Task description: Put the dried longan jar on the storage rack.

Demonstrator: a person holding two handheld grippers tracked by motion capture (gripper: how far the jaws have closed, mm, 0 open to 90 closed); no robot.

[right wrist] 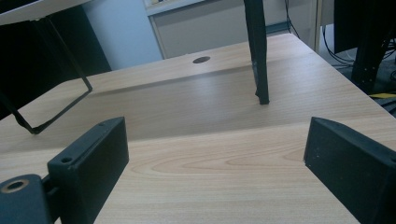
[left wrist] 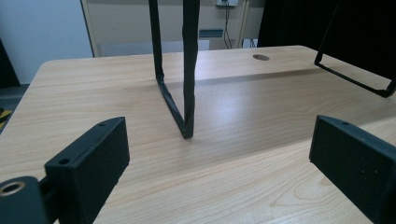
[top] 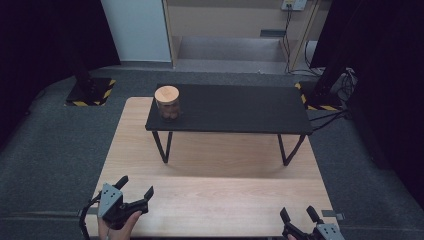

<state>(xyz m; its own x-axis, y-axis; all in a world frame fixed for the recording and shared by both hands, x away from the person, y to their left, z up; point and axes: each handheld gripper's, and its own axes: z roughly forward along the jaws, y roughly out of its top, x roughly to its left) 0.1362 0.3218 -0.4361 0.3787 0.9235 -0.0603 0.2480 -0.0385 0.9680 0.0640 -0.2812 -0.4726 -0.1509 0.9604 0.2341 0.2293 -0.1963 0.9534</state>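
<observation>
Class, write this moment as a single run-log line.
left tool: open, empty, near table edge | right tool: open, empty, near table edge | jar: upright on black shelf, left end, lid on

Glass jar [top: 167, 103] with round wooden lid, upright, closed, brownish contents inside, stands at left end of black raised shelf [top: 235, 107], near shelf's front edge, above light wooden table [top: 215, 200].

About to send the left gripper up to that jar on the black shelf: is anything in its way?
Nothing visible blocks it. The left gripper sits open at the table's near edge; the jar stands on the shelf's left end, above and beyond. Coming in low would meet the shelf's left leg, so approach from above.
</observation>
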